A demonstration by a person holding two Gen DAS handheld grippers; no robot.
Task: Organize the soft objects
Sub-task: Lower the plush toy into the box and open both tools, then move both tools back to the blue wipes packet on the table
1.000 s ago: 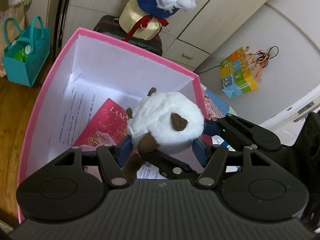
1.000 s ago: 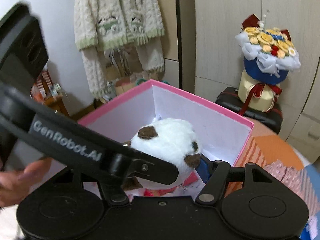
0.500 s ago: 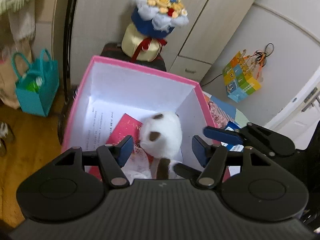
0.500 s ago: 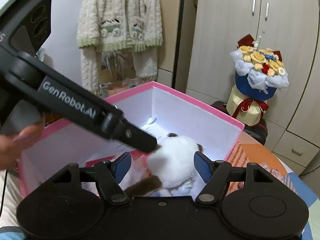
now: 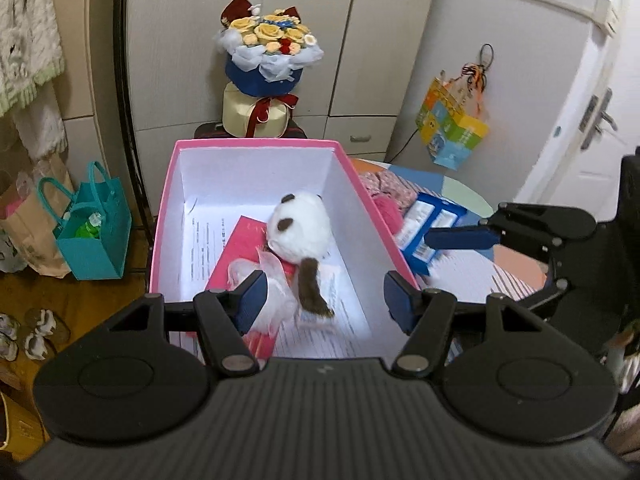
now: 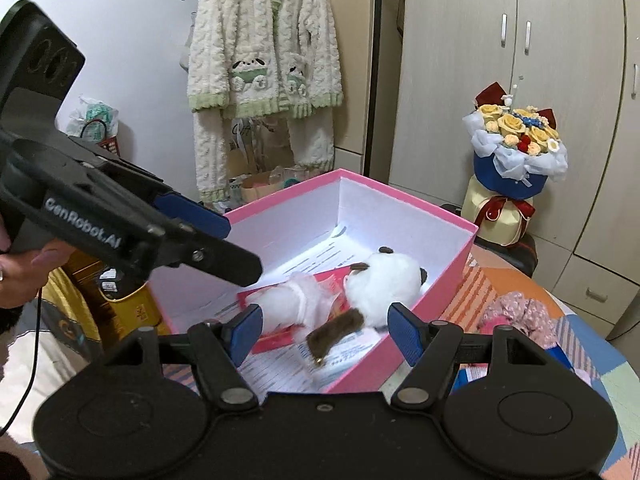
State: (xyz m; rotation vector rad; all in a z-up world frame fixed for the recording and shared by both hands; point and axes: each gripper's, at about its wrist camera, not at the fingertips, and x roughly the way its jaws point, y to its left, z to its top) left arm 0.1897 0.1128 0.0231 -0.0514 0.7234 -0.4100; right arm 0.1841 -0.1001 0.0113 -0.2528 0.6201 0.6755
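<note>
A white plush toy (image 5: 298, 227) with brown ears and a brown tail lies inside the pink box (image 5: 164, 216), on papers and a red booklet. It also shows in the right wrist view (image 6: 380, 288), in the same pink box (image 6: 466, 242). My left gripper (image 5: 322, 300) is open and empty above the box's near end. My right gripper (image 6: 324, 330) is open and empty above the box's near corner. In the left wrist view the right gripper's fingers (image 5: 460, 238) hang right of the box.
A pink fabric piece (image 6: 516, 312) and a blue-white pack (image 5: 430, 226) lie on the patterned table right of the box. A flower bouquet (image 5: 268, 56) stands behind it. A teal bag (image 5: 94, 236) sits on the floor at left. A knitted cardigan (image 6: 264, 52) hangs on the wall.
Both grippers held the plush over the box a second ago. They opened, the plush dropped into the box, and both grippers pulled back and up.
</note>
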